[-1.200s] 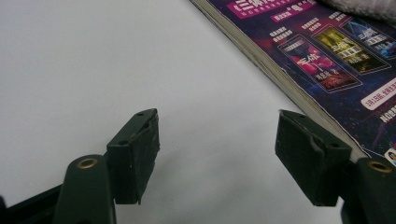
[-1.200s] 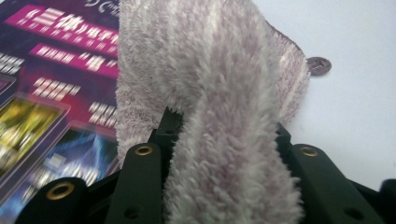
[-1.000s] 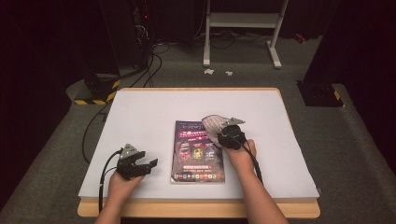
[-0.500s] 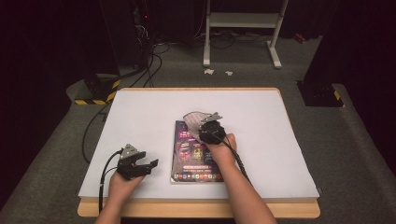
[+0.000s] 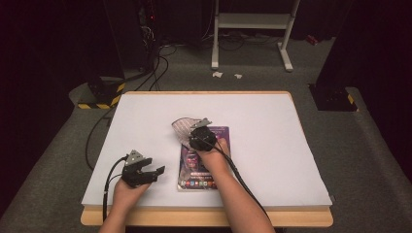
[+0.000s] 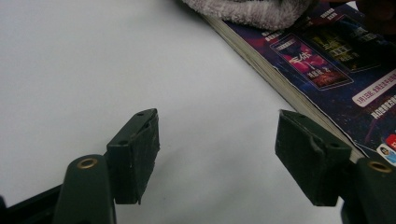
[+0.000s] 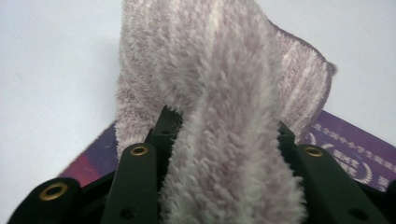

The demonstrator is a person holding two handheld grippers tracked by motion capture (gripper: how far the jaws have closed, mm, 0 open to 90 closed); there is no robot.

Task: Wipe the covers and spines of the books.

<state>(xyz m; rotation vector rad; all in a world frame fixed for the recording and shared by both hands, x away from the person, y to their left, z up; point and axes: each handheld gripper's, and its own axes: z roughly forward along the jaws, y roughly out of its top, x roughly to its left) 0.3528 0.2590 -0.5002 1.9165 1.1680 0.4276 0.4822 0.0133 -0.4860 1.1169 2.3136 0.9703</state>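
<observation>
A purple-covered book [image 5: 192, 171] lies flat near the table's front middle. My right gripper [image 5: 193, 132] is over the book's far left corner, shut on a fluffy pale pink cloth [image 5: 183, 126] that drapes onto the cover and the white table top [image 5: 145, 116]. In the right gripper view the cloth [image 7: 210, 70] bulges up between the black jaws of my right gripper [image 7: 224, 135], with the book [image 7: 355, 144] beneath. My left gripper [image 5: 156, 172] rests left of the book, open and holding nothing. In the left gripper view my left gripper [image 6: 217, 158] faces the book's page edge [image 6: 261, 60] and the cloth [image 6: 247, 9].
The table's wooden front edge [image 5: 204, 217] runs by the person's forearms. Beyond the table, a white metal stand [image 5: 252, 22], floor cables [image 5: 150, 63] and a black box with yellow stripes [image 5: 99, 92] sit on grey carpet.
My right gripper has slid left across the book's far end with the cloth, from the right side to the left corner. The left gripper has kept still.
</observation>
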